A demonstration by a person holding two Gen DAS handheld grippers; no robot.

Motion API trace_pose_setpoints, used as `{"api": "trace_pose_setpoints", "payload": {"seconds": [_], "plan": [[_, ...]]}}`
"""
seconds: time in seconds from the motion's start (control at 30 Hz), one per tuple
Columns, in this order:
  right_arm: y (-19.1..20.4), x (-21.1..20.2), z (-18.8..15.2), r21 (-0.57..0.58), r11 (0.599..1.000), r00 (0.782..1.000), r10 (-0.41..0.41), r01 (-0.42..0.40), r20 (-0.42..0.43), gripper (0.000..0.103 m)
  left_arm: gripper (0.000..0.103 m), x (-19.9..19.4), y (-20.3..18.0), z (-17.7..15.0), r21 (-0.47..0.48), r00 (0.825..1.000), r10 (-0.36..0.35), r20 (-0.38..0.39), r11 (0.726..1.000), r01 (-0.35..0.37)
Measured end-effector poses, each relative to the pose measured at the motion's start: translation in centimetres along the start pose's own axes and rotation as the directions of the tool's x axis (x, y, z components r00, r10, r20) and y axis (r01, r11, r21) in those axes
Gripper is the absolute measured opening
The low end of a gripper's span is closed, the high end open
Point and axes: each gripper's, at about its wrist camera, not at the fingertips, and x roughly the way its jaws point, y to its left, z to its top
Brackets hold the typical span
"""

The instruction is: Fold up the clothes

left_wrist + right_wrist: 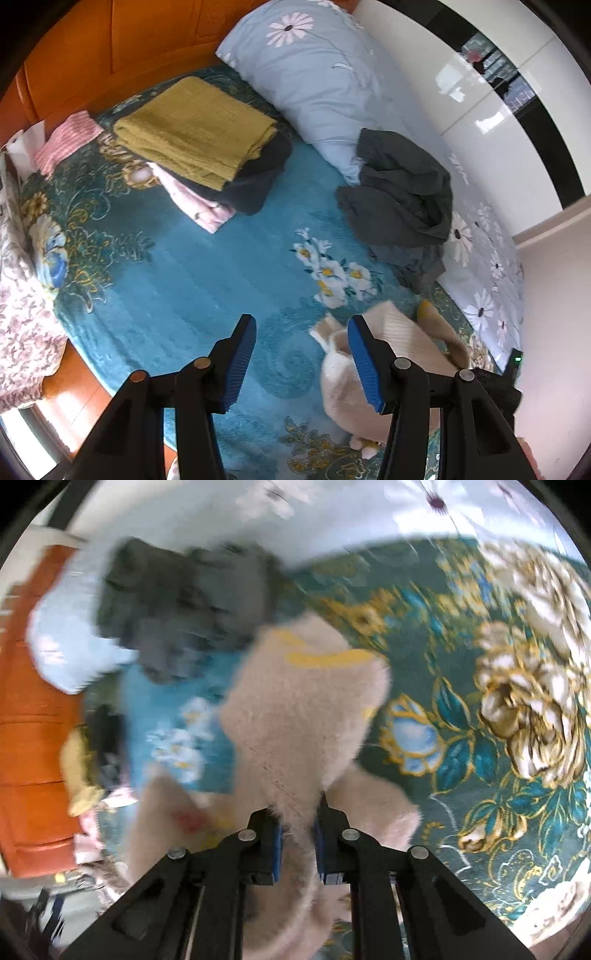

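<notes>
Looking down my right tongs (297, 829), I see them pinching a fold of the fluffy cream fleece garment (295, 716), which lies on the teal floral bedspread (461, 738) (the picture is blurred, so the grip looks firm but I can't swear to it). My left tongs (301, 360) stand spread and empty, their right finger (364, 365) over that garment's edge.

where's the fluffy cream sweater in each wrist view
Left wrist: the fluffy cream sweater lies at bottom right on the teal floral blanket, partly behind the left gripper's right finger.
Right wrist: it fills the centre, running down into the right gripper, whose pads pinch it.
Shared landmark: the crumpled dark grey garment, at upper left in the right wrist view.
</notes>
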Motion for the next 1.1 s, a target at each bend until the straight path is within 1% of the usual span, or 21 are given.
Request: {"api": "trace_pose_setpoints", "payload": {"seconds": [0.03,0.17,0.23,0.33,0.37,0.4,0.43,0.47,0.5,0.53,0.63,0.7,0.77,0.83,0.93,1.0,1.03,1.1], "plan": [[1.4,-1.2,-0.6,-0.025,0.999,0.999,0.033,-0.033,0.024,0.014,0.056,-0.2,-0.1,0.0,-0.001,1.000,-0.008,0.005,1.000,0.008],[6.5,-4.4,-2.4,-0.127,0.986,0.990,0.117,-0.107,0.077,0.013,0.056,-1.3,0.1,0.0,-0.015,0.999,-0.044,0.029,0.999,0.045],[9.8,-5.8,-3.4,-0.203,0.969,0.983,0.159,-0.138,0.090,0.013,0.056,-2.0,0.3,-0.2,-0.021,0.997,-0.059,0.045,0.998,0.060],[14.8,-8.1,-4.9,-0.316,0.931,0.969,0.223,-0.180,0.103,0.012,0.056,-3.0,0.9,-0.5,-0.036,0.995,-0.078,0.068,0.996,0.081],[16.0,-8.7,-5.5,-0.335,0.920,0.963,0.248,-0.201,0.104,0.012,0.056,-3.3,1.1,-0.6,-0.043,0.994,-0.084,0.076,0.995,0.088],[17.3,-9.9,-5.9,-0.356,0.900,0.946,0.306,-0.251,0.110,0.000,0.056,-3.7,1.4,-0.6,-0.051,0.992,-0.090,0.085,0.994,0.095],[18.5,-11.1,-6.4,-0.377,0.877,0.924,0.364,-0.299,0.113,0.000,0.056,-4.0,1.8,-0.6,-0.058,0.991,-0.095,0.093,0.993,0.100],[20.0,-13.0,-6.8,-0.408,0.859,0.909,0.392,-0.308,0.138,0.000,0.056,-4.2,2.1,-0.6,-0.067,0.990,-0.099,0.100,0.992,0.106],[21.2,-14.4,-7.0,-0.444,0.848,0.904,0.394,-0.288,0.167,0.000,0.056,-4.5,2.3,-0.6,-0.079,0.989,-0.104,0.105,0.991,0.112],[21.9,-15.4,-7.1,-0.472,0.834,0.894,0.409,-0.285,0.183,0.000,0.056,-4.6,2.6,-0.7,-0.090,0.988,-0.107,0.110,0.989,0.117],[22.6,-17.7,-7.1,-0.515,0.816,0.881,0.421,-0.263,0.216,0.000,0.056,-4.7,2.8,-0.9,-0.100,0.987,-0.118,0.108,0.987,0.129],[21.6,-17.4,-7.2,-0.506,0.831,0.894,0.387,-0.231,0.227,0.000,0.056,-4.5,2.5,-1.3,-0.091,0.988,-0.119,0.097,0.988,0.128],[19.4,-15.9,-7.0,-0.449,0.866,0.916,0.341,-0.220,0.210,0.000,0.056,-3.8,2.0,-1.8,-0.080,0.990,-0.116,0.074,0.989,0.122],[16.5,-13.5,-6.9,-0.372,0.900,0.938,0.304,-0.226,0.165,0.002,0.058,-2.8,1.5,-2.3,-0.071,0.993,-0.111,0.043,0.991,0.114],[13.0,-11.2,-6.8,-0.280,0.939,0.962,0.242,-0.200,0.124,0.002,0.058,-0.3,0.3,-3.0,-0.061,0.993,-0.110,-0.031,0.992,0.108],[10.7,-9.8,-6.7,-0.224,0.959,0.975,0.201,-0.175,0.099,0.002,0.058,1.4,-0.6,-3.2,-0.049,0.990,-0.114,-0.081,0.993,0.111],[10.1,-9.5,-6.6,-0.213,0.962,0.977,0.193,-0.170,0.089,0.002,0.058,2.3,-1.1,-3.3,-0.041,0.987,-0.117,-0.106,0.993,0.113],[9.4,-8.7,-6.4,-0.188,0.963,0.976,0.210,-0.195,0.063,0.003,0.058,4.1,-2.1,-3.3,-0.021,0.981,-0.118,-0.154,0.993,0.116]]}}
